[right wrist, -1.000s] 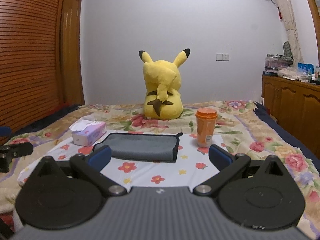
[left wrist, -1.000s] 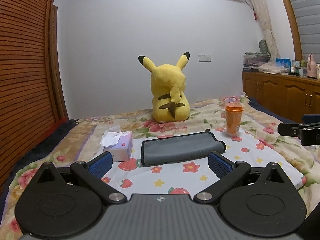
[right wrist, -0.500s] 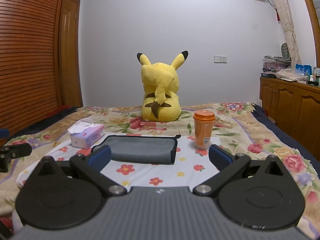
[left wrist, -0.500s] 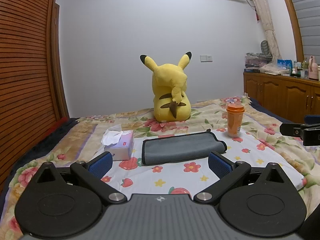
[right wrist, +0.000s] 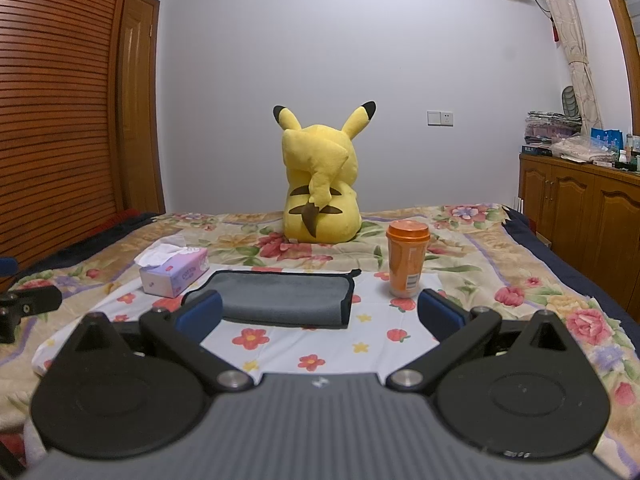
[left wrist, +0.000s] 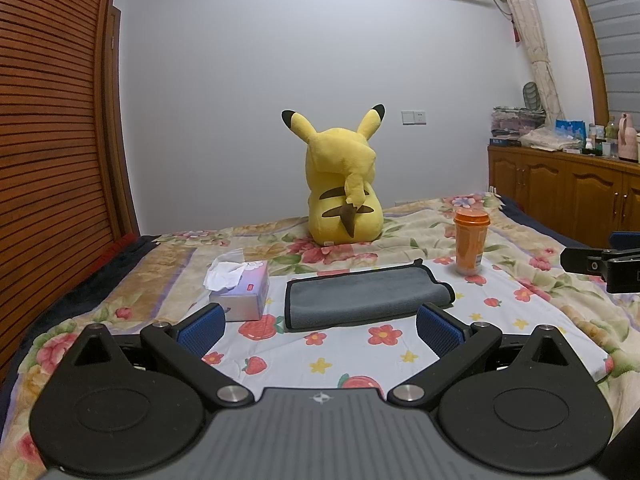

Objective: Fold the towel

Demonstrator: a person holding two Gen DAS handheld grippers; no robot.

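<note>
A grey towel with black edging (left wrist: 362,298) lies folded flat on the flowered white cloth on the bed; it also shows in the right wrist view (right wrist: 286,298). My left gripper (left wrist: 318,330) is open and empty, held short of the towel's near edge. My right gripper (right wrist: 320,312) is open and empty, also short of the towel, its left blue pad in front of the towel's near left corner. Each gripper's tip shows at the edge of the other's view.
A tissue box (left wrist: 242,290) sits left of the towel and an orange lidded cup (left wrist: 471,242) to its right. A yellow plush toy (left wrist: 340,188) sits behind. A wooden cabinet (left wrist: 568,192) stands right of the bed, a slatted wooden wall on the left.
Both grippers have drifted slightly; the views shifted a little. The towel, cup and tissue box have not moved. Both grippers stay open.
</note>
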